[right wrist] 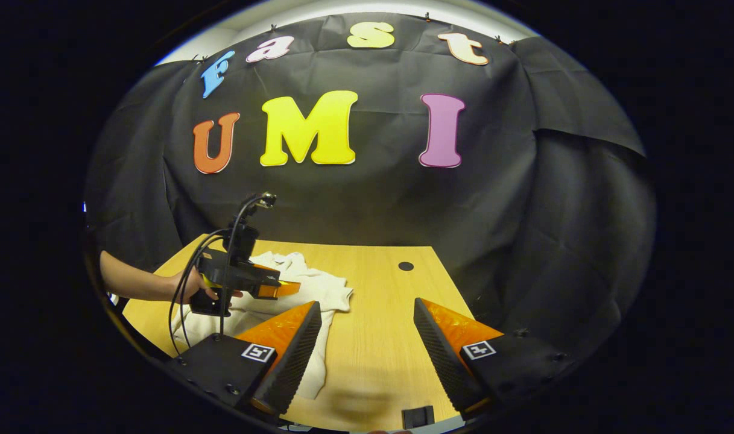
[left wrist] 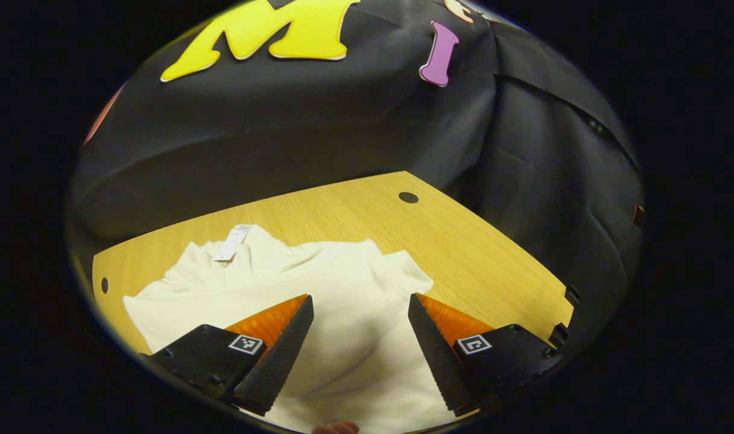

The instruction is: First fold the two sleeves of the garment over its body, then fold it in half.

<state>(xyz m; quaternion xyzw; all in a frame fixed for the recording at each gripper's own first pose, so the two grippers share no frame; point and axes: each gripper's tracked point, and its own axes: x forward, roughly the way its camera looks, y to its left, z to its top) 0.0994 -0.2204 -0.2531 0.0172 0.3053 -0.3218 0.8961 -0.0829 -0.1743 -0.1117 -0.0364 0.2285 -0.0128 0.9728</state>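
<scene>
**Garment bunched, folds not yet tidy**

Ribbed fingers (left wrist: 294, 349) of the left gripper (left wrist: 360, 346) stand nearest the lens in the left gripper view, spread wide with nothing between them — the jaws are released and hover over the garment (left wrist: 318, 283). Below them the cream cloth lies on the surface (left wrist: 475, 253), towards its left side, with a white label (left wrist: 233, 242) turned up at the far edge near the neck.

In the right gripper view the right gripper (right wrist: 367, 355) is also released, its jaws parted over bare wood, just right of the garment's near hem (right wrist: 315, 367). Farther off, a hand (right wrist: 192, 288) holds the left gripper (right wrist: 270, 288) above the cloth, black cables looping from its body.

As for progress, the garment looks compact and lumpy rather than spread flat, and no sleeve can be picked out lying clear to either side. That suggests the sleeves may already be drawn over the body, but the pictures do not settle it. A clean half fold is not evident — the outline is irregular, with a rounded lobe at the right and a rumpled ridge at the far edge. The halving likely remains.

The fabric seems soft, thick and matt, like fleece or knit, holding broad, shallow creases. The surface is pale wood-grain laminate, smooth, with a round dark hole (left wrist: 408, 197) near its far corner.
</scene>
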